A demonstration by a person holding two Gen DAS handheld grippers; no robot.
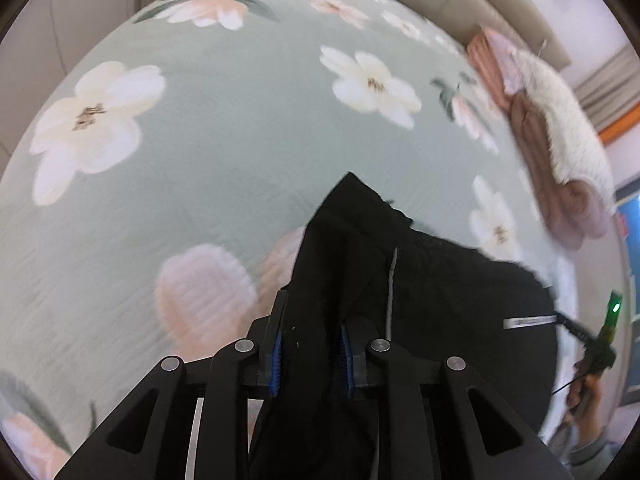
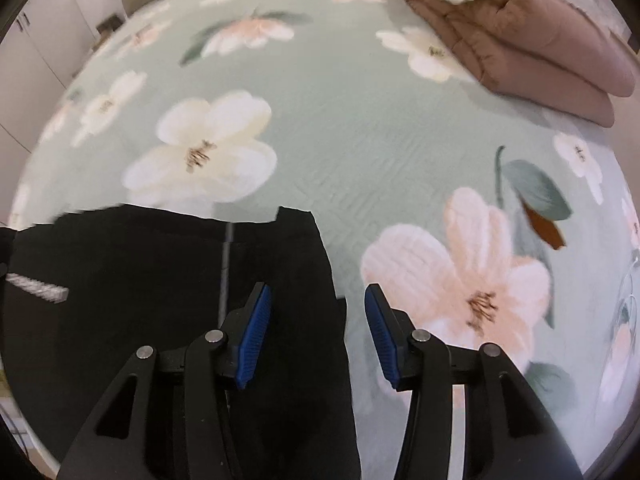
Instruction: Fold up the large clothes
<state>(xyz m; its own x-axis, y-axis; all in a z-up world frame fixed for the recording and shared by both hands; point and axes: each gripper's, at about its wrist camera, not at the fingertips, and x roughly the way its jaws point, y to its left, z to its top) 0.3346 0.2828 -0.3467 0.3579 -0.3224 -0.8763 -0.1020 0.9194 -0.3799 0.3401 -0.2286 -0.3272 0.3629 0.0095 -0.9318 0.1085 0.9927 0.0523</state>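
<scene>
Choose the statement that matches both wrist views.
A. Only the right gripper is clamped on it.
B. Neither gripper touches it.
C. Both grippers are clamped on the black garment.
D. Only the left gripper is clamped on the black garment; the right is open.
D: the left gripper pinches the black garment between its pads, while the right gripper stands open at the garment's edge.

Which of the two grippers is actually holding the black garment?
The left gripper: its blue pads pinch the black garment. The right gripper is open, gripping nothing.
</scene>
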